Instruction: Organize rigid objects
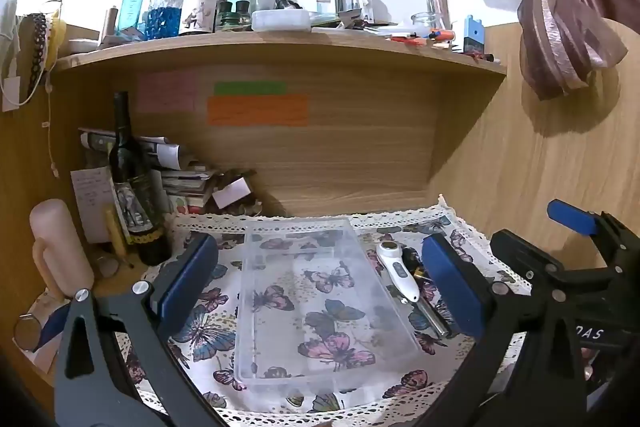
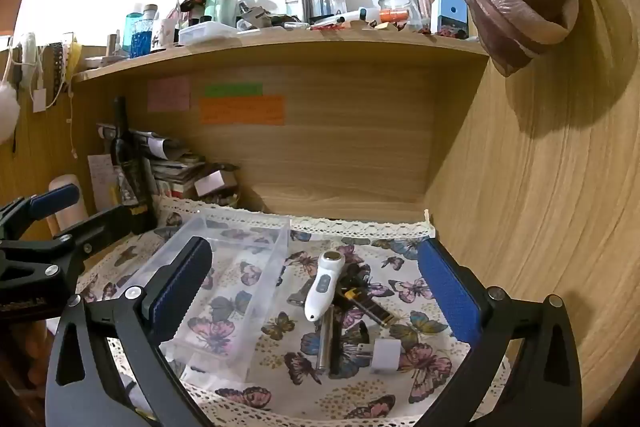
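grippers both stand with jaws wide apart and nothing between the pads; the left gripper [image 1: 320,279] hovers low over the clear plastic box [image 1: 320,303], which lies empty on the butterfly cloth [image 1: 204,339] toward the desk's left side, its long sides running front to back; the right gripper [image 2: 316,287] hovers over a small heap of rigid things just right of the box; there a white handheld device [image 2: 322,285] lies tilted across a black and yellow tool [image 2: 366,305], a metal cylinder [image 2: 325,341] runs toward the front edge below it, and a white plug adapter [image 2: 385,355] sits nearest the front, just beside the cylinder; a dark wine bottle [image 1: 130,183] stands upright at the desk's back left corner beside a pale pink candle [image 1: 60,243]; the shelf [image 1: 280,45] above is crowded with bottles and jars; a curtain [image 1: 560,27] hangs knotted at the right.
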`<state>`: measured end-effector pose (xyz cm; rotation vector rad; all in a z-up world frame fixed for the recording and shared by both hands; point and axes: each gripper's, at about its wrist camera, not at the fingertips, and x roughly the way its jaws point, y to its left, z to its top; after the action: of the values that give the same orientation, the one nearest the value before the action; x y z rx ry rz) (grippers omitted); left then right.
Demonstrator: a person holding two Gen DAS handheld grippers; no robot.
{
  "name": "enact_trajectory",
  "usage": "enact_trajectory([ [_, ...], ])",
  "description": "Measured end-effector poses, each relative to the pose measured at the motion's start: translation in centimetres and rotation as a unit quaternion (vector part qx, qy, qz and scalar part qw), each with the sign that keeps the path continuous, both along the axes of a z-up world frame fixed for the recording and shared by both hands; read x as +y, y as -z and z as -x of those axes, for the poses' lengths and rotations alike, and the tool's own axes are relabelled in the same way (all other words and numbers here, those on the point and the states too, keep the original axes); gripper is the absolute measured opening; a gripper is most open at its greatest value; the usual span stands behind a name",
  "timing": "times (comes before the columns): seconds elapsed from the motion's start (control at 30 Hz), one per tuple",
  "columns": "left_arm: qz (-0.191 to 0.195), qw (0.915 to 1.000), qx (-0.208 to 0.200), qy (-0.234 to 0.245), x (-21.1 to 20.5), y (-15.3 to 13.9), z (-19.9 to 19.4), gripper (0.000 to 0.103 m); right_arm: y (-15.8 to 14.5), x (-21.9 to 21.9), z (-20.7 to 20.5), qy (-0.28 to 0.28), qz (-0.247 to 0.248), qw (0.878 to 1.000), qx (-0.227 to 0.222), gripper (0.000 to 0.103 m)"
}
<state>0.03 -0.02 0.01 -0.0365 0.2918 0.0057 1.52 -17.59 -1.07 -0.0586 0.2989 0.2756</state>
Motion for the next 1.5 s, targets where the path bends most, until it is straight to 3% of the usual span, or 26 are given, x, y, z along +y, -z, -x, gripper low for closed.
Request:
enact_trajectory([
  [1.5,0.000,0.9999,-0.010,0.002,0.24,-0.24,-0.15,0.103,-0.15,0.00,0.14,0.003,0.009,1.000,-0.009,0.103],
])
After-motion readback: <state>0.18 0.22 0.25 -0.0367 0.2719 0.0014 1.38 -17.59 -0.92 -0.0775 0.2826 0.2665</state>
